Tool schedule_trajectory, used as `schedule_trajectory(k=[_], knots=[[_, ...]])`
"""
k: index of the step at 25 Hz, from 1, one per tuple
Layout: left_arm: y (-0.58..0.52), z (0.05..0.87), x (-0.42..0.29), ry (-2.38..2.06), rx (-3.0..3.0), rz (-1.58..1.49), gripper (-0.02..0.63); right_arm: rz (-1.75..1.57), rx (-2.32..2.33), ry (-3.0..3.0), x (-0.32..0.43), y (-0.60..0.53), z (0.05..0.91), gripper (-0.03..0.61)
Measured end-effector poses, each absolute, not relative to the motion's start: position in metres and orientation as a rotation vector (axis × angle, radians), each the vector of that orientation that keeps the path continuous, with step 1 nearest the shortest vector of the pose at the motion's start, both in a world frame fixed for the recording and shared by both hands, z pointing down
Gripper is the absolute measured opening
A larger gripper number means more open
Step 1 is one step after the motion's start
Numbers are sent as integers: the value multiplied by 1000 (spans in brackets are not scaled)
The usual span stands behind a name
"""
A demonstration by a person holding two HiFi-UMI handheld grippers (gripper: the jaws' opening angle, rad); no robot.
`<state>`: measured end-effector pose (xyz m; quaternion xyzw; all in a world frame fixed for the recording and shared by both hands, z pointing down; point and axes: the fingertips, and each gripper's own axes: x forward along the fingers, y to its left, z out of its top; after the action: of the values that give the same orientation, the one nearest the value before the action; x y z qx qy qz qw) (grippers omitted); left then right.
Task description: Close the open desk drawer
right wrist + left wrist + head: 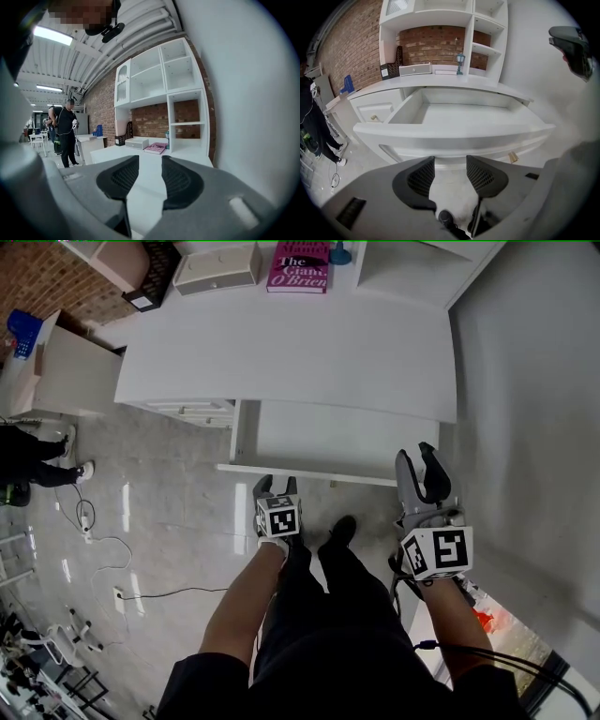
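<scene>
Head view: the white desk [291, 352] stands on a glossy grey floor [169, 512], its drawer [319, 442] pulled out toward the person. The left gripper [276, 487] hovers at the drawer front, the right gripper [415, 457] near its right end. Left gripper view: jaws spread, empty, brick wall [436, 44] behind. Right gripper view: jaws apart, nothing between, white shelves [164, 79] ahead.

Left claw [273, 486] steeply downward, right claw [419, 460] near level, both wide apart and empty.
</scene>
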<state>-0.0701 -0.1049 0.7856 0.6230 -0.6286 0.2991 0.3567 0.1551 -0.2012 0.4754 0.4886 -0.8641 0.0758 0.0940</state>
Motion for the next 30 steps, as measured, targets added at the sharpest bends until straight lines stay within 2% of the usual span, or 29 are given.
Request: schedule_trajectory(k=[5,13,30], knots=[[-126,785,-73,-1629,1624,758,210,243,1461,-2477,160,-209,510,135],[-159,786,-75,-1596,1674,751,210,511,1517,-2300,159,-216,591,132],[-232,788,-83,-1628,1724,737,210,546,1580,-2243,150,-228,606,132]])
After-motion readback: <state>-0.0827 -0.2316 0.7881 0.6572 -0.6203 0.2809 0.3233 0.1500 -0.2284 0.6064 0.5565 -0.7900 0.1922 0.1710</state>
